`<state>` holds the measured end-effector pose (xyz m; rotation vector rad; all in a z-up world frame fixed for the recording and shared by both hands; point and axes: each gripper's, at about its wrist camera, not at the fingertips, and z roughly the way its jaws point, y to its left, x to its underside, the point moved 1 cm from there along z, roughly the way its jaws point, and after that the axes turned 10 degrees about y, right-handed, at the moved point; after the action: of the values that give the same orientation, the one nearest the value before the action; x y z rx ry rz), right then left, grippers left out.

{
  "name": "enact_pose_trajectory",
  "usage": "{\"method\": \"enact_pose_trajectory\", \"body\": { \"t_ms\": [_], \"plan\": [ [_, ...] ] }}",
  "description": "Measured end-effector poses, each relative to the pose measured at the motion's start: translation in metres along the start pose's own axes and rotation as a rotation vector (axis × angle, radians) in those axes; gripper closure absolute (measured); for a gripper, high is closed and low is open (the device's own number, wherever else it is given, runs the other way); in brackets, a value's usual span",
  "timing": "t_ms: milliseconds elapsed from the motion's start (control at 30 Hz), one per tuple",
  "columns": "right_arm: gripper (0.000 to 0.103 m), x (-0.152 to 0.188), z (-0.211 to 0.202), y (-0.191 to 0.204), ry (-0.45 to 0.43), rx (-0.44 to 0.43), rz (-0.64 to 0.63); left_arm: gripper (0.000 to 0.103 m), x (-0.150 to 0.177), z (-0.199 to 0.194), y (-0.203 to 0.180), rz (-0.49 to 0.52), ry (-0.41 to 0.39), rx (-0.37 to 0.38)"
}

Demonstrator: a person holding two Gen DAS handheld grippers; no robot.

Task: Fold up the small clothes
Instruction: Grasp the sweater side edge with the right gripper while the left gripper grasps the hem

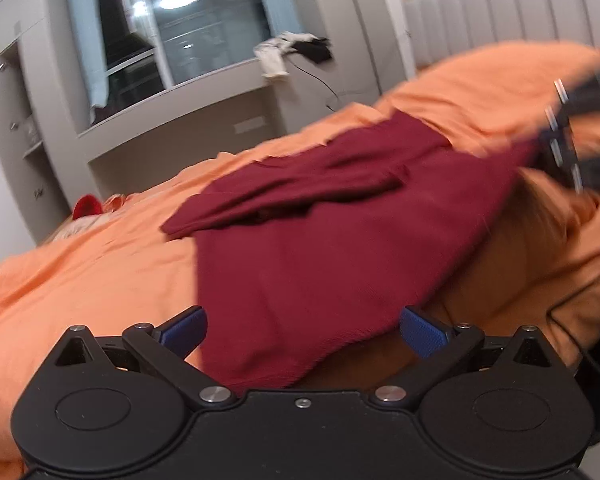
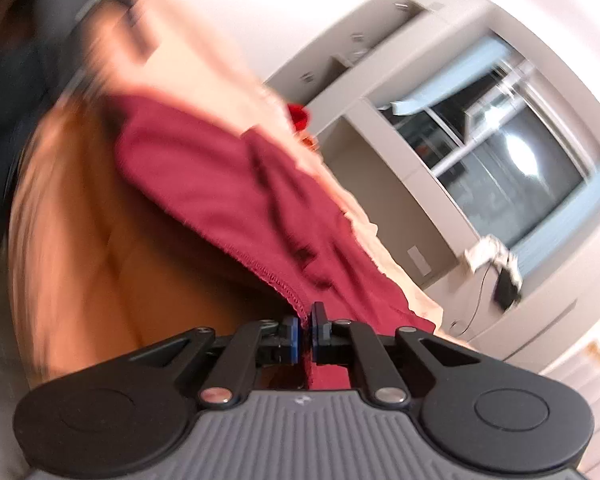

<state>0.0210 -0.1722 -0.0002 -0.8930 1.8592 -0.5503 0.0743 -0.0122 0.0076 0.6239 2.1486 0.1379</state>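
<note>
The right claw [image 2: 305,330] was clamped on the hem of the dark red knitted garment [image 1: 320,232] on the orange bed cover [image 1: 80,280], while the left claw [image 1: 302,332] stood open around the near corner, which it probably needed to pinch firmly before lifting evenly.

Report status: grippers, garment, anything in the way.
Right gripper shut on dark red garment hem. Left gripper open, garment edge between its fingers, not pinched. Orange bedding underneath, nothing blocking.

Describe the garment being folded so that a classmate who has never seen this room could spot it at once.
Start at the bed with the orange cover. Spread across its middle lies the dark red garment, one hemmed edge pinched in the right gripper. It is the only dark red cloth there; the small bright red item lies apart.
</note>
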Motion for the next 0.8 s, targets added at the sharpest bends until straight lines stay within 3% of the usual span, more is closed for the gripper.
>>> {"method": "enact_pose_trajectory", "body": {
  "t_ms": [167, 267, 333, 400, 533, 600, 633, 800],
  "plan": [
    [0.097, -0.018, 0.0, -0.043, -0.044, -0.043, 0.166, 0.002, -0.007, 0.031, -0.032, 0.134, 0.046, -0.135],
    [0.097, -0.017, -0.004, -0.057, -0.057, -0.041, 0.213, 0.012, -0.012, 0.047, -0.026, 0.113, 0.104, -0.152],
    [0.097, -0.009, -0.015, -0.061, -0.066, -0.027, 0.227, 0.025, -0.013, 0.047, -0.011, 0.042, 0.111, -0.118],
    [0.097, -0.005, -0.024, -0.061, -0.072, -0.021, 0.246, 0.037, -0.013, 0.044, 0.002, -0.005, 0.109, -0.135],
    [0.097, 0.005, -0.029, -0.06, -0.073, -0.001, 0.27, 0.082, -0.01, 0.033, 0.021, -0.026, 0.078, -0.231],
    [0.097, 0.01, -0.031, -0.058, -0.07, -0.008, 0.286, 0.088, -0.006, 0.027, 0.031, -0.055, 0.043, -0.228],
    [0.097, 0.012, -0.032, -0.055, -0.07, -0.012, 0.288, 0.096, -0.005, 0.023, 0.034, -0.065, 0.024, -0.218],
    [0.097, 0.022, -0.034, -0.036, -0.056, -0.008, 0.266, 0.098, -0.002, 0.002, 0.038, -0.101, -0.085, -0.228]
  ]
}}
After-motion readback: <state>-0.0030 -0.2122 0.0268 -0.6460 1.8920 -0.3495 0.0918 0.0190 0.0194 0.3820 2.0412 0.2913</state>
